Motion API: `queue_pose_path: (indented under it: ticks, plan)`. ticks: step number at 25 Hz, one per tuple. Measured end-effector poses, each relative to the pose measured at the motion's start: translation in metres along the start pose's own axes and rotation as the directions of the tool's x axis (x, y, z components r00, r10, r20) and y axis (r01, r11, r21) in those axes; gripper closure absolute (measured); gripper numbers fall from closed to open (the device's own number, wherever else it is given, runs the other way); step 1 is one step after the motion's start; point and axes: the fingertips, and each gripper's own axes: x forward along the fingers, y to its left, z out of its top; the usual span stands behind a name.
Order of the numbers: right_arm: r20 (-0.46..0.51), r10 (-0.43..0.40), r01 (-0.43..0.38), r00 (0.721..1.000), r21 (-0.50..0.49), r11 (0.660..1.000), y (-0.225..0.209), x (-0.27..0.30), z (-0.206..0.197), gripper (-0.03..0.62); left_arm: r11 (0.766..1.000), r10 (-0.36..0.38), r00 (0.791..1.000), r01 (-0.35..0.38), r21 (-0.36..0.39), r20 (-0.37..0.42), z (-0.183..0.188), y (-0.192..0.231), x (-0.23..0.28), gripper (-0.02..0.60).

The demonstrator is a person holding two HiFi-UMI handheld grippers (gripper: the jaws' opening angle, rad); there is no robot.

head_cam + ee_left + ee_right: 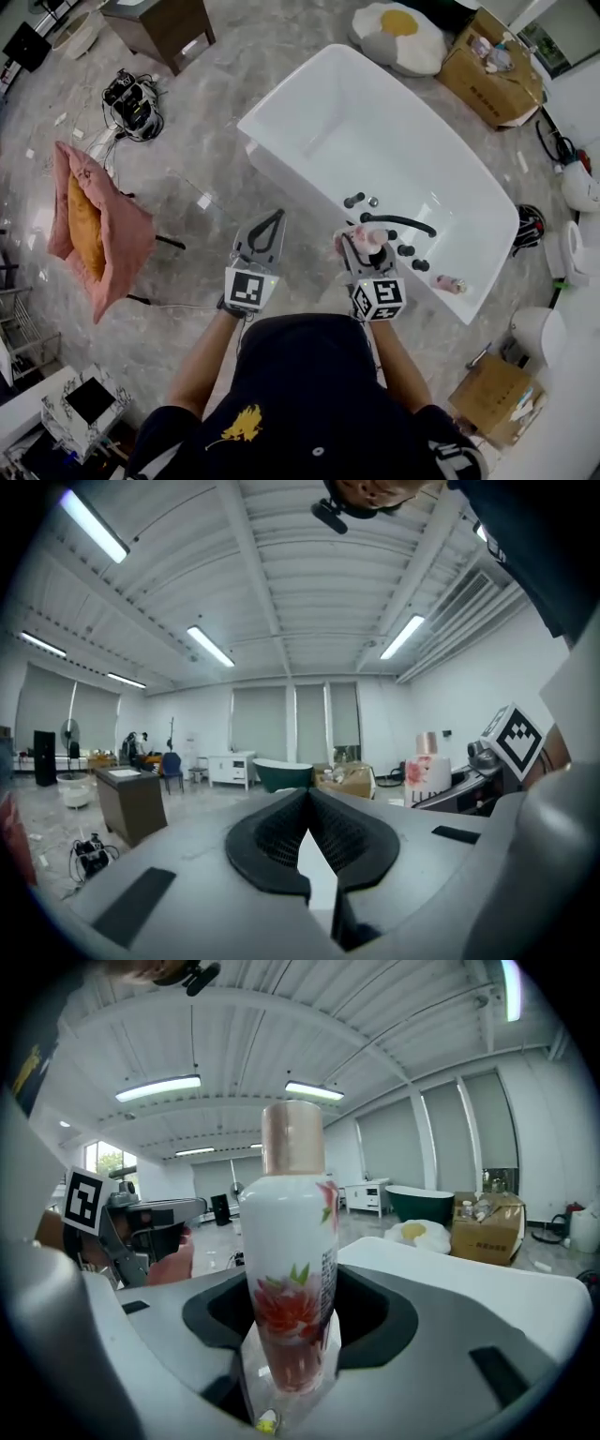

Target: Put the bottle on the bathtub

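The bottle (pixel 291 1241) is white with red flowers and a rose-gold cap. It stands upright between the jaws of my right gripper (pixel 289 1330), which is shut on its lower part. In the head view the right gripper (pixel 361 239) carries the bottle (pixel 368 238) at the near edge of the white bathtub (pixel 281 155), just short of the black faucet (pixel 398 223). My left gripper (pixel 275 217) hangs over the floor to the left of it, jaws shut with nothing between them (pixel 307 799). From the left gripper view the bottle (pixel 427 771) shows at the right.
A small bottle (pixel 448 283) lies on the tub's deck beside black knobs (pixel 412 258). A pink cushion on a chair (pixel 94 225) stands left, cables (pixel 131 98) behind it. Cardboard boxes (pixel 492 70) and an egg-shaped cushion (pixel 398 33) lie beyond the tub.
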Motion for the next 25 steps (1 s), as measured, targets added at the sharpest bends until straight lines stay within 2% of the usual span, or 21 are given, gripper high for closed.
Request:
queue_pose_path:
  ticks: [3, 7, 9, 12, 16, 25]
  plan:
    - [-0.015, -0.088, 0.088, 0.996, -0.005, 0.996, -0.004, 0.057, -0.004, 0.367, 0.998, -0.055, 0.998, 0.055, 0.026, 0.016, -0.026, 0.041, 0.035, 0.563]
    - [-0.073, -0.216, 0.219, 0.974, 0.032, 0.975, -0.039, 0.115, -0.037, 0.367, 0.995, -0.100, 0.995, 0.100, 0.007, -0.017, -0.075, 0.058, 0.087, 0.563]
    - [-0.101, -0.255, 0.259, 0.962, 0.032, 0.965, -0.058, 0.150, -0.059, 0.367, 0.993, -0.119, 0.992, 0.120, 0.013, -0.035, -0.103, 0.064, 0.115, 0.563]
    - [-0.118, -0.296, 0.301, 0.948, 0.031, 0.953, -0.078, 0.201, -0.094, 0.367, 0.988, -0.144, 0.988, 0.147, 0.049, -0.062, -0.145, 0.072, 0.150, 0.563]
    - [-0.094, -0.360, 0.362, 0.928, 0.005, 0.932, -0.111, 0.251, -0.136, 0.367, 0.985, -0.145, 0.984, 0.154, 0.079, -0.105, -0.196, 0.073, 0.193, 0.563]
    - [-0.090, -0.425, 0.427, 0.901, 0.007, 0.904, -0.157, 0.322, -0.219, 0.367, 0.982, -0.161, 0.971, 0.175, 0.069, -0.180, -0.285, 0.068, 0.250, 0.563]
